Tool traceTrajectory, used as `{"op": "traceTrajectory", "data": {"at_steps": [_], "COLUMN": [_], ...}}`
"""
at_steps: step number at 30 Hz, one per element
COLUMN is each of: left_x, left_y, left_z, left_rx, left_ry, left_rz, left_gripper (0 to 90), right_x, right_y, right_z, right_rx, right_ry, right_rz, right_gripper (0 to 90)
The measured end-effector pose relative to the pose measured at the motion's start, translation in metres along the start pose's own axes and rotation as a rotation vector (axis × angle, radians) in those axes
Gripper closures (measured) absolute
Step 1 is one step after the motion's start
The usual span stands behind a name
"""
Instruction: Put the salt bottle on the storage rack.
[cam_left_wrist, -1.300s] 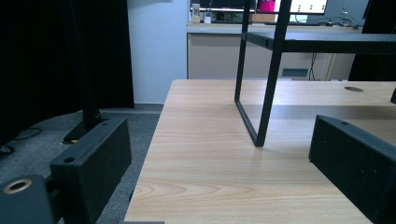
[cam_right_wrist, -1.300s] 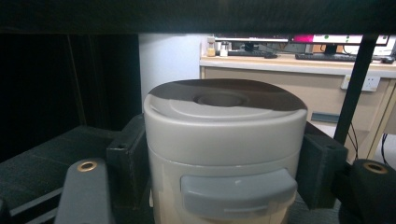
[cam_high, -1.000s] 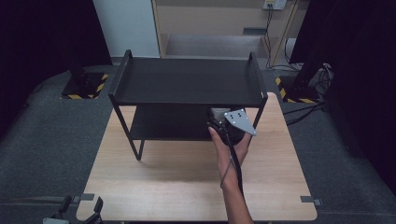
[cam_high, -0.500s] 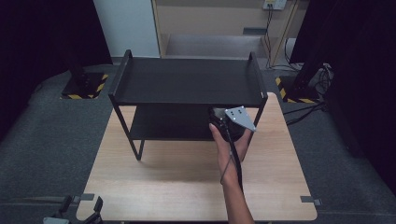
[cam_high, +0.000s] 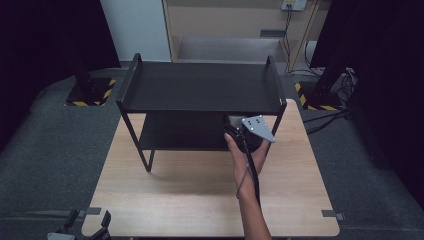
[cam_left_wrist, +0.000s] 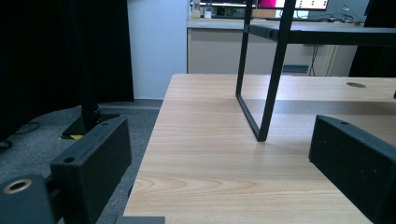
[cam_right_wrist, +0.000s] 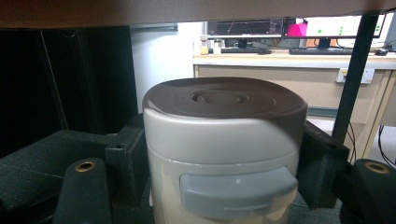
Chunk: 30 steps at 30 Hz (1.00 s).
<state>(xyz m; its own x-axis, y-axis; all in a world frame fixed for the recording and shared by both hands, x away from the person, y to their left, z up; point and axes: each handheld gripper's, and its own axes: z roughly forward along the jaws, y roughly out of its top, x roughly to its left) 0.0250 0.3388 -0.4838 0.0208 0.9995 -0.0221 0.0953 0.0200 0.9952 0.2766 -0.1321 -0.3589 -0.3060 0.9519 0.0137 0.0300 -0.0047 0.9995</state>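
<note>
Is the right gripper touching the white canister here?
Touching. In the right gripper view the two black jaws sit flush against both sides of the white canister, no gap showing, so the right gripper is clamped on it under the shelf's top board.

Wood table (cam_high: 165, 200) w/ black 2-tier shelf rack (cam_high: 200, 85) standing on it.

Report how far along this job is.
Done: the right claw has a white lidded container clamped between its jaws. In hand: it holds the container under the top board of the black shelf. Left: setting it down and letting go, apparently. The left claw waits open at the wooden table's edge.
</note>
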Motion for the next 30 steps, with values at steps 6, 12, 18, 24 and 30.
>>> {"op": "traceTrajectory", "data": {"at_steps": [6,12,18,24,30], "left_x": [0.001,0.001,0.000,0.001,0.001], "left_y": [0.001,0.001,0.000,0.000,0.002], "left_z": [-0.001,0.000,0.000,0.001,0.002], "left_rx": [-0.003,0.002,0.003,0.007,-0.005], "left_ry": [0.004,-0.003,-0.003,-0.003,0.007], "left_rz": [0.000,0.002,0.002,0.004,-0.004], "left_gripper": [5.0,4.9,4.9,4.9,4.9], "right_x": [-0.002,0.009,0.020,0.029,0.036], "right_y": [-0.003,-0.004,-0.004,-0.008,-0.016], "right_z": [-0.001,-0.007,-0.012,-0.023,-0.046], "right_rx": [-0.004,-0.026,-0.026,-0.040,-0.060], "right_ry": [0.004,-0.021,-0.062,-0.084,-0.097], "right_rz": [0.026,-0.011,-0.039,-0.051,-0.058], "right_gripper": [15.2,9.9,6.1,2.8,2.6]}}
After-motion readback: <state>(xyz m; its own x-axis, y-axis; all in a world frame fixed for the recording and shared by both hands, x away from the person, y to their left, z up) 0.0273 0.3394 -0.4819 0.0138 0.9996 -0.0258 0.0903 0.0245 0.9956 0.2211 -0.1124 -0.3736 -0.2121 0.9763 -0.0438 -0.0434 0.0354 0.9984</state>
